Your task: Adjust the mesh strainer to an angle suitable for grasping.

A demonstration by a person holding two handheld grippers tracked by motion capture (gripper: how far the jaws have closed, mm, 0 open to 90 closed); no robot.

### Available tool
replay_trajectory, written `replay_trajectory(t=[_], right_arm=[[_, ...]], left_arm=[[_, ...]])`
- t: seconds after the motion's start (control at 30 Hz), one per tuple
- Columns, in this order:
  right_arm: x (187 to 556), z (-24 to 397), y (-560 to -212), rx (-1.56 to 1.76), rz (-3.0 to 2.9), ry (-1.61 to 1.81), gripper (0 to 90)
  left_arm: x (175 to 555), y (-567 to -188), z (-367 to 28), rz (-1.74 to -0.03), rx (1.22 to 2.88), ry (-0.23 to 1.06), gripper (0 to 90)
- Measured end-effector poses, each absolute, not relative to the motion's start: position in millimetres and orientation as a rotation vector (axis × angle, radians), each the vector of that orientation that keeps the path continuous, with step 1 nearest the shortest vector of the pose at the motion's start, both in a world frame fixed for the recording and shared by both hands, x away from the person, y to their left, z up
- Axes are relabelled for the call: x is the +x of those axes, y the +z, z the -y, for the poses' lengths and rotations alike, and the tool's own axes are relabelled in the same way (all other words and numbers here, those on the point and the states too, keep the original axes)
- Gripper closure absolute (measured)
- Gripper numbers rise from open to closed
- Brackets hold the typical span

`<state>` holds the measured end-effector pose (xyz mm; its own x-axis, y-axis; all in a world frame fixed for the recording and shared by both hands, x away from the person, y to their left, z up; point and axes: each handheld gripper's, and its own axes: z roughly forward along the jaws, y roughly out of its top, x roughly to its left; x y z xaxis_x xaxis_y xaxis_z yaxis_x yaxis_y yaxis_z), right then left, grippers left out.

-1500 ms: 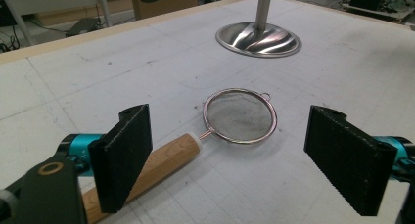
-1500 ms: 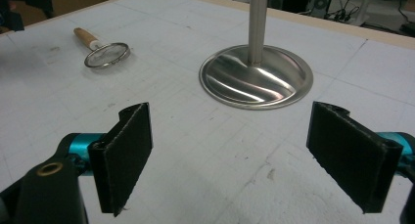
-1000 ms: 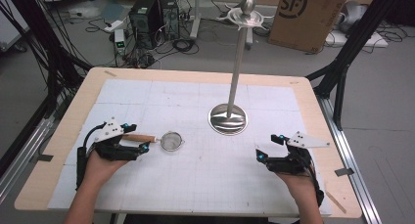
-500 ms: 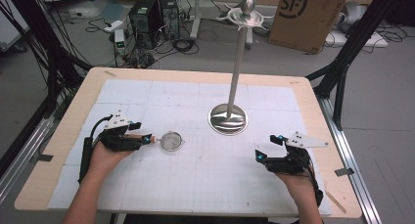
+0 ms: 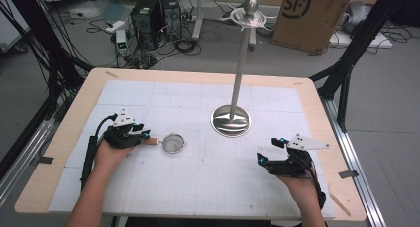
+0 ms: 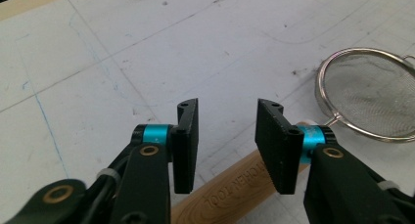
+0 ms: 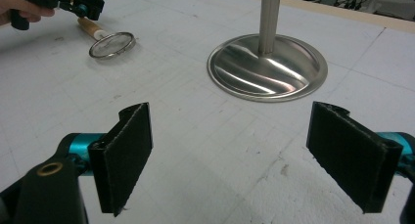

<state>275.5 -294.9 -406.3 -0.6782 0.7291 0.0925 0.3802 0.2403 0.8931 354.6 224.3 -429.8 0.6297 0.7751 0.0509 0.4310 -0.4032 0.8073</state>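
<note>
On the left side of the table (image 5: 64, 138) my left gripper (image 5: 143, 136) sits low over the wooden handle (image 6: 230, 194) of the small mesh strainer (image 5: 174, 143), and its jaws have just been closing. In the left gripper view the handle passes under and between the two black pads, running diagonally from lower left to upper right, but a gap shows on both sides, so nothing is clamped yet; I call the jaws released and narrowing. The strainer lies flat on the white mat, long axis roughly across the table, handle towards my left hand and the mesh bowl (image 6: 374, 94) pointing right, towards the metal stand (image 5: 231, 120). That matters for the grasp, I judge: the pads have to meet the handle across its width, not along it, so the wrist angle looks about right. Further right, the stand's round base rests near mid-table with its pole upright. My right gripper (image 5: 270, 150) rests well apart from the strainer, jaws spread wide with nothing between them; the left hand is plainly nearer.
</note>
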Motion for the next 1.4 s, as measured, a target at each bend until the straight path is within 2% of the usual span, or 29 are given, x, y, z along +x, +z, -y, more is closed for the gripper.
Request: replay_trajectory(t=[0.17, 0.4, 0.77, 1.13, 1.4], right_arm=[[276, 294, -407, 1.016, -2.184, 1.408, 16.1], [276, 291, -407, 1.007, -2.192, 1.402, 16.1], [276, 293, -408, 1.013, -2.195, 1.393, 16.1], [275, 295, -407, 1.014, -2.189, 1.397, 16.1], [275, 294, -408, 1.018, -2.195, 1.393, 16.1]], left_arm=[[355, -431, -221, -0.964, 2.073, 0.618, 75.4], [357, -434, -225, -1.002, 2.082, 0.626, 83.8], [357, -439, -229, -1.032, 2.112, 0.586, 88.6], [345, -437, -224, -0.986, 2.179, 0.551, 88.9], [327, -440, -236, -0.987, 2.139, 0.51, 89.6]])
